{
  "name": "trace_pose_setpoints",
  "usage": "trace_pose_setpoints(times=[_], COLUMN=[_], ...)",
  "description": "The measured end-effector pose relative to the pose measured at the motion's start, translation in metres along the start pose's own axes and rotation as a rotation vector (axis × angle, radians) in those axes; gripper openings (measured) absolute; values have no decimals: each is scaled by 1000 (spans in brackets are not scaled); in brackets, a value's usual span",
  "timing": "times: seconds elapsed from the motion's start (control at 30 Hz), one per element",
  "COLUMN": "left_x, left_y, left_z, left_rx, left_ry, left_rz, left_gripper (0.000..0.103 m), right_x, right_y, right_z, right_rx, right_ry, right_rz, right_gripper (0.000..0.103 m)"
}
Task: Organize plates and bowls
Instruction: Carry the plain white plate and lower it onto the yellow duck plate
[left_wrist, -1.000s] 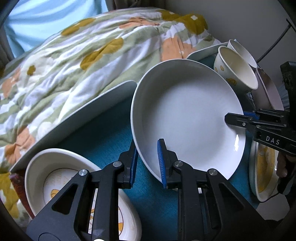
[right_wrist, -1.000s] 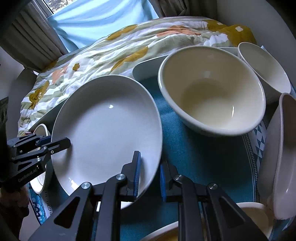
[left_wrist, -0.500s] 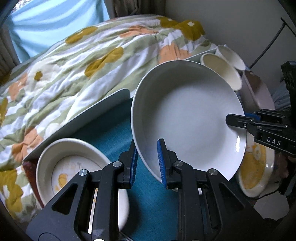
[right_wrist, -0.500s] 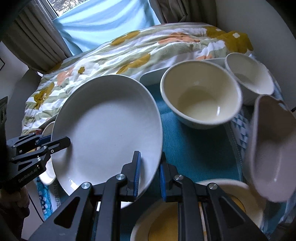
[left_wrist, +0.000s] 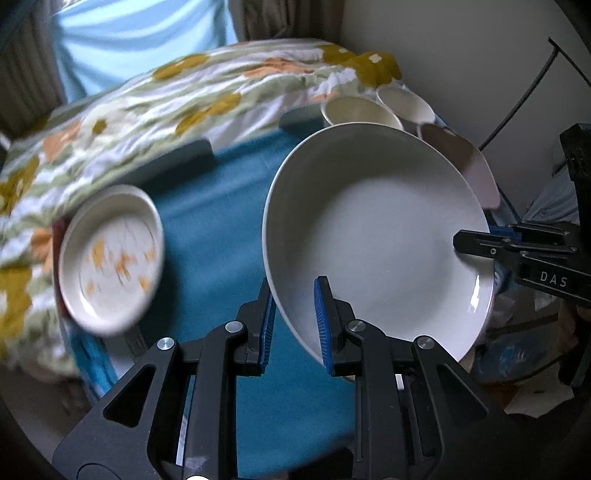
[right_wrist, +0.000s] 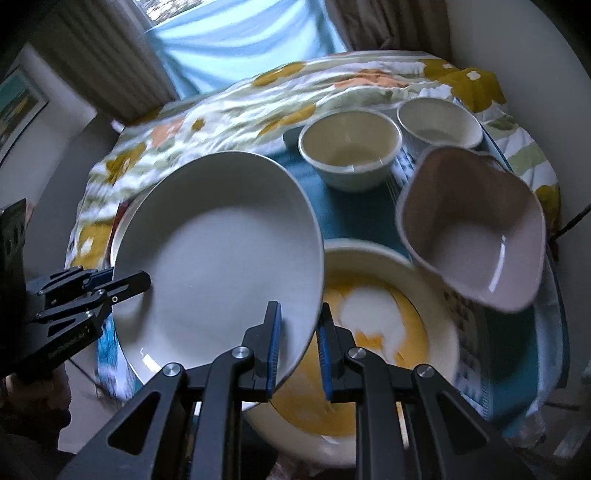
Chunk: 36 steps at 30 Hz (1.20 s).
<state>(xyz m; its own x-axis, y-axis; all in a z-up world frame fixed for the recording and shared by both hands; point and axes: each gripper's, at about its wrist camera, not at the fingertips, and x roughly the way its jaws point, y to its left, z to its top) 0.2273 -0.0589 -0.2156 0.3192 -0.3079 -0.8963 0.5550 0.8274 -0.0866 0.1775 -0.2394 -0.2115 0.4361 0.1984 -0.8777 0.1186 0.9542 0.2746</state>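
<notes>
Plates and bowls are spread over a teal cloth (left_wrist: 229, 192) on a low table, and the big plain white plate (left_wrist: 376, 236) is the one in play, carried clear above the cloth and tilted with its hollow facing the person. Both tongs have it. The left gripper (left_wrist: 293, 321) pinches the rim on one side, blue pads on either face of the edge; the right gripper (right_wrist: 297, 343) pinches the opposite rim the same way. Two grips on opposite edges make sense for a plate this wide and smooth: one pinch alone would let it swing or slide out.

Below the plate's right edge sits a yellow-patterned plate (right_wrist: 388, 332), and a smaller plate with orange flowers (left_wrist: 110, 254) lies off to the left near the table edge. I'd guess the white one is being taken to stack with one of those, though which I cannot tell.

Two cream bowls (right_wrist: 349, 149) stand grouped at the far side beside a mauve heart-shaped bowl (right_wrist: 472, 229), so bowls seem to be gathering there. A flowered quilt (left_wrist: 155, 99) lies behind the table.
</notes>
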Motion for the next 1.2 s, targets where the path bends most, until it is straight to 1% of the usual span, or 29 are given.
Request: trace_pose_setpoints(times=[0.07, 0.17, 0.23, 0.3, 0.4, 0.47, 0.5, 0.57, 0.63, 0.87, 1.03, 1.2], left_x=[5, 17, 25, 34, 50, 55, 56, 58, 59, 53, 60, 67], left_y=[-15, -33, -46, -59, -72, -82, -84, -83, -86, -88, -99, -104], left_z=[-17, -38, -47, -52, -53, -49, -48, -44, -40, -34, -28, -27], left_rx=[-50, -117, -138, -137, -133, -79, -70, -80, -75, -82, -35, -11], left_ry=[21, 49, 63, 70, 79, 70, 64, 61, 66, 64, 72, 89], left_rz=[-6, -21, -27, -35, -44, 32, 45, 47, 67, 81, 104, 118], left_gripper=[19, 19, 19, 19, 19, 19, 19, 19, 19, 19, 19, 19], right_x=[-3, -3, -2, -2, -2, -2, -2, 0, -1, -6, -4, 1], right_y=[-9, -29, -39, -49, -59, -66, -66, -66, -69, -78, -90, -98], right_z=[-13, -29, -35, -41, -48, -51, -52, -53, -52, -49, -48, -50], right_rx=[-60, -78, -78, -86, -97, -92, -98, -110, -103, -90, -64, -38], right_ry=[24, 50, 58, 58, 59, 60, 57, 55, 46, 18, 18, 26], right_rz=[-4, 15, 18, -2, -36, -12, -13, -22, -6, 20, 18, 19], right_gripper=[17, 17, 17, 17, 17, 17, 17, 17, 17, 17, 17, 17])
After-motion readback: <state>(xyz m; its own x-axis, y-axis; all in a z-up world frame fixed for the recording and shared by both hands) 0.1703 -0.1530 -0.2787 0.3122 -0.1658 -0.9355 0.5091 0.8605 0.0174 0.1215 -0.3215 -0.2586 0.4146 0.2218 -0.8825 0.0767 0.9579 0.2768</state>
